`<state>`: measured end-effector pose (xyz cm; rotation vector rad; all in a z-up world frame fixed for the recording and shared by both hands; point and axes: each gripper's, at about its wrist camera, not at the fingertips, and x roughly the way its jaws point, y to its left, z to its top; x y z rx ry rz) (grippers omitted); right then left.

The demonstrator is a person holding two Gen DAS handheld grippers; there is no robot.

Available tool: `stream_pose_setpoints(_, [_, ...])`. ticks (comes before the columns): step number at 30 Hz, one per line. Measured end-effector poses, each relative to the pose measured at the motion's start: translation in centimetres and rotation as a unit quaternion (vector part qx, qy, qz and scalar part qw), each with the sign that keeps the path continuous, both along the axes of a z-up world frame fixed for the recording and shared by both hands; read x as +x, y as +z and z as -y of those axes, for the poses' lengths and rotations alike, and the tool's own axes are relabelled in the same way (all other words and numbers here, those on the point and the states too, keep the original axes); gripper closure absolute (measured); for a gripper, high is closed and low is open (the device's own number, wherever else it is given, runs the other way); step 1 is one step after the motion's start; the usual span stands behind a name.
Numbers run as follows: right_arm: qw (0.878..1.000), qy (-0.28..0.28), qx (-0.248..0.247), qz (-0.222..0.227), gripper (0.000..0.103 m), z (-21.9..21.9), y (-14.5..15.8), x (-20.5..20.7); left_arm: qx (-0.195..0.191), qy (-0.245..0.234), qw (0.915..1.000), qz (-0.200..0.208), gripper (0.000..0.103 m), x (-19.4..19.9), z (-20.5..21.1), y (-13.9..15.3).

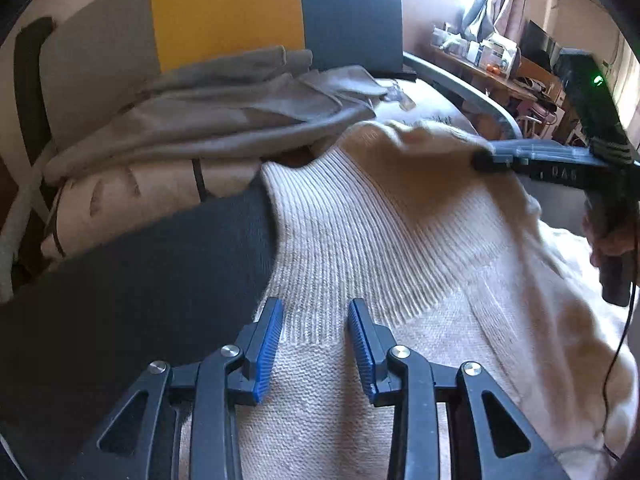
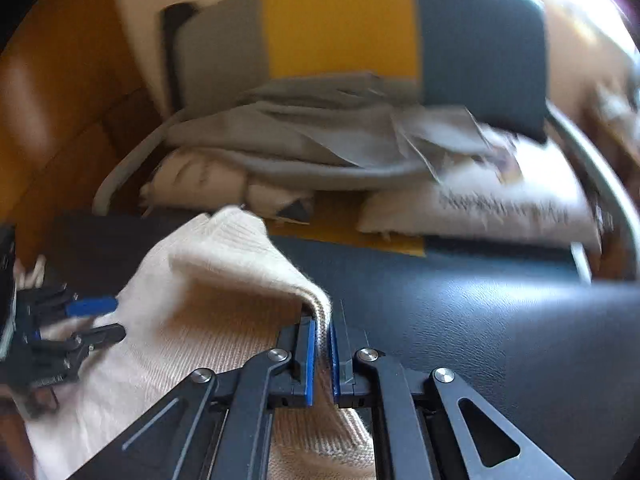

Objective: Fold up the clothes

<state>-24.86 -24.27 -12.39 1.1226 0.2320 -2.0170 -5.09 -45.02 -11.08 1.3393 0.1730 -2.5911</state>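
A cream knitted sweater lies on a dark leather surface; its ribbed hem faces me. My left gripper is open and hovers just above the ribbed hem, jaws apart, holding nothing. My right gripper is shut on a fold of the cream sweater and lifts that edge off the dark surface. The right gripper also shows in the left wrist view, pinching the sweater's far corner. The left gripper shows in the right wrist view, open over the sweater.
A pile of grey clothes and cushions sits on a chair with a grey, yellow and blue back. A cluttered desk stands at the far right. A thin black cable hangs at the right.
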Motion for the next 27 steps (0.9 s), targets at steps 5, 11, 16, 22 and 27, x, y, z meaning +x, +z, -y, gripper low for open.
stream_pose_setpoints(5, [0.974, -0.094, -0.104, 0.175, 0.097, -3.0, -2.9, -4.6, -0.038, 0.005, 0.9993, -0.002, 0.064, -1.2, -0.3, -0.6])
stream_pose_setpoints(11, [0.986, -0.111, -0.085, 0.092, 0.075, -5.7, 0.9, -2.7, -0.009, 0.059, 0.9973, -0.042, 0.064, 2.2, 0.9, 3.0])
stream_pose_setpoints(16, [0.993, -0.021, -0.109, 0.030, 0.045, -8.1, 5.8, 4.9, 0.088, 0.110, 0.9814, -0.131, 0.064, 11.6, 1.9, 8.1])
stream_pose_setpoints(22, [0.990, 0.084, -0.108, 0.030, 0.030, -10.8, 6.0, 18.9, 0.108, 0.142, 0.9795, -0.095, 0.064, 26.3, -1.3, 5.8])
stream_pose_setpoints(27, [0.994, 0.081, -0.066, 0.039, 0.030, -12.6, 2.9, 27.5, 0.169, 0.158, 0.9710, -0.059, 0.062, 35.0, -5.1, 1.8])
